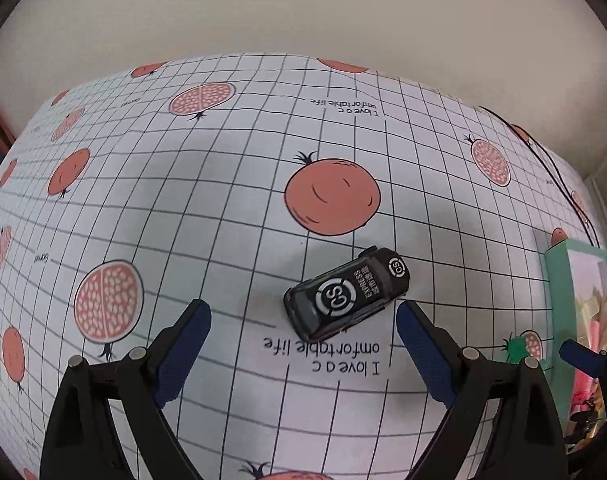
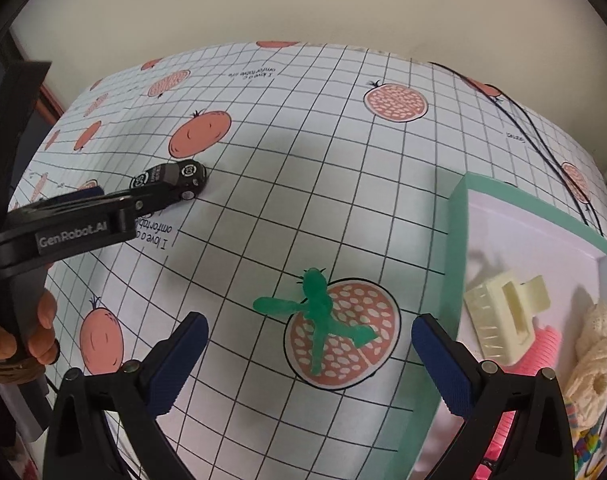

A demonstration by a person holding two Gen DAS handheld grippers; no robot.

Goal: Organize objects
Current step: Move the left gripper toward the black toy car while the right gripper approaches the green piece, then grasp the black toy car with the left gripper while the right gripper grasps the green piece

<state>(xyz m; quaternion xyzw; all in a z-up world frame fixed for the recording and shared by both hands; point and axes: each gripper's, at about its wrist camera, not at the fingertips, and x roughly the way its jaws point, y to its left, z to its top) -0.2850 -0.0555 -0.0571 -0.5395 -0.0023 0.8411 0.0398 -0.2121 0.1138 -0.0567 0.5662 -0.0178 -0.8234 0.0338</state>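
Left wrist view: left hand-held gripper (image 1: 303,316) wide open, holding nothing. Black toy car (image 1: 346,293) lies on the bench (image 1: 223,208) between the two blue pads, nearer the right-side pad (image 1: 421,354), roughly at that pad's 11 o'clock and just beside its tip. Cannot tell if they touch. Car sits diagonal, one end toward 1 o'clock, the other toward 7 o'clock, white "CS" rings on roof and hood. Printed orange fruit sits at the car's 12 o'clock, close. Green-walled box (image 1: 559,320) at the 3 o'clock edge of the view, well apart from the car. Tip of the other gripper shows at about 4 o'clock by the box.

Right wrist view: right hand-held gripper (image 2: 309,334) also wide open, empty. Green plastic dragonfly toy (image 2: 317,312) lies on the bench (image 2: 303,160) between the pads, about centred, touching neither, on top of a printed pomegranate half. Box (image 2: 455,248) at 3 o'clock, its wall just beside the right-side pad. Inside it: cream hair claw clip (image 2: 503,320), pink roller (image 2: 543,352) partly under the clip, cream knit piece (image 2: 595,360); more small items at the lower edge, too blurred to name. Left gripper enters from 9 o'clock, a hand (image 2: 27,336) gripping its handle, its tips at the black car (image 2: 171,178) at about 10 o'clock. Dark cable (image 2: 543,148) runs over the bench at 2 o'clock.
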